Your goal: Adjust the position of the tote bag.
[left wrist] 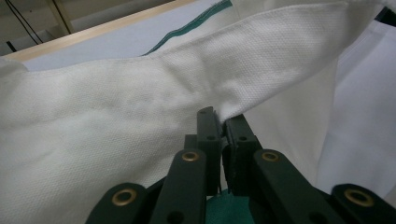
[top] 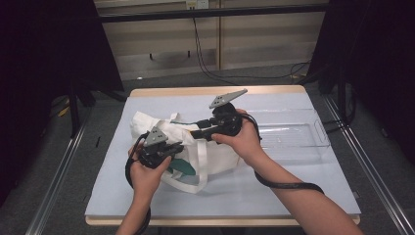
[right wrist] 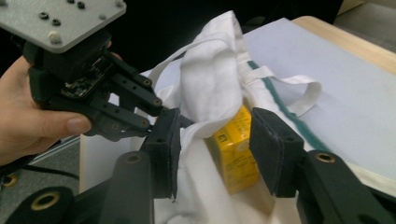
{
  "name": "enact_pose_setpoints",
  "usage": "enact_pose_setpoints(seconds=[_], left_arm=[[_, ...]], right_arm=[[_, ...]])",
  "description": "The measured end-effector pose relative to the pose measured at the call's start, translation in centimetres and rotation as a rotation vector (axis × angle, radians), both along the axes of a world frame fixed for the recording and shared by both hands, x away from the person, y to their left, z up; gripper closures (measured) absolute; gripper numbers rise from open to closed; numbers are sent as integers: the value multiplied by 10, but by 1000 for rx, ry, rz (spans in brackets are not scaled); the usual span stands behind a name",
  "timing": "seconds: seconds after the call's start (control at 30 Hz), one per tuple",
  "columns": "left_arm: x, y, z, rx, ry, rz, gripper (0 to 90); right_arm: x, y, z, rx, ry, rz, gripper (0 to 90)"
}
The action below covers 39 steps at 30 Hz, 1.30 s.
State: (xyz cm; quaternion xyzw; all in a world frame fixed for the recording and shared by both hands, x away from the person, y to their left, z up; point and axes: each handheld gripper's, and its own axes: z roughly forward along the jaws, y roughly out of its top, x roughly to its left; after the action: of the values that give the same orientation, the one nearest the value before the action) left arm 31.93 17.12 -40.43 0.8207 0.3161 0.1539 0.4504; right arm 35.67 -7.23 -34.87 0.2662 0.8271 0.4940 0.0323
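White cloth bag (top: 205, 147) lay on the table (top: 293, 181), its mouth held up. Left gripper (left wrist: 223, 122) pinched the bag's rim. Right gripper (right wrist: 215, 140) had jaws spread apart, clasping nothing. Yellow carton (right wrist: 236, 154) sat inside the bag

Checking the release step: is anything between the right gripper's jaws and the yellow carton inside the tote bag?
Yes. A fold of the white tote bag drapes over the yellow carton, between the right gripper jaws, which stand apart. The left gripper pinches the bag's rim, holding it up.
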Motion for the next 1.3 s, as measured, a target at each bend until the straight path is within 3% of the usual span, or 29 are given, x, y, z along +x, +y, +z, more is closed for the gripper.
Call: enact_pose_setpoints(seconds=[0.13,0.27,0.33,0.47,0.57,0.67,0.73,0.77,0.9,1.13,1.3], left_arm=[[0,2,2,-8,12,-4,833],[-1,4,6,-9,34,-8,740],[-1,6,9,-9,45,-8,696],[-3,11,16,-16,48,16,546],[-4,15,21,-3,47,22,513],[-6,18,18,4,53,11,604],[-8,19,13,13,61,8,752],[-9,18,10,12,70,6,752],[-9,14,-3,45,99,23,893],[-2,11,-9,6,76,68,900],[-2,13,-12,-9,85,70,886]], right_arm=[[-2,8,-5,-29,14,18,520],[-3,11,-10,-32,22,44,649],[-4,12,-10,-45,18,63,754],[-4,11,-9,-73,-2,67,815],[-5,10,-9,-74,-15,70,825],[-6,10,-8,-67,-25,67,827],[-6,9,-7,-65,-30,61,828],[-6,9,-7,-65,-30,61,828],[-7,7,-5,-51,-45,60,830],[-13,6,-6,-38,-60,93,834],[-20,9,-11,-44,-63,130,834]])
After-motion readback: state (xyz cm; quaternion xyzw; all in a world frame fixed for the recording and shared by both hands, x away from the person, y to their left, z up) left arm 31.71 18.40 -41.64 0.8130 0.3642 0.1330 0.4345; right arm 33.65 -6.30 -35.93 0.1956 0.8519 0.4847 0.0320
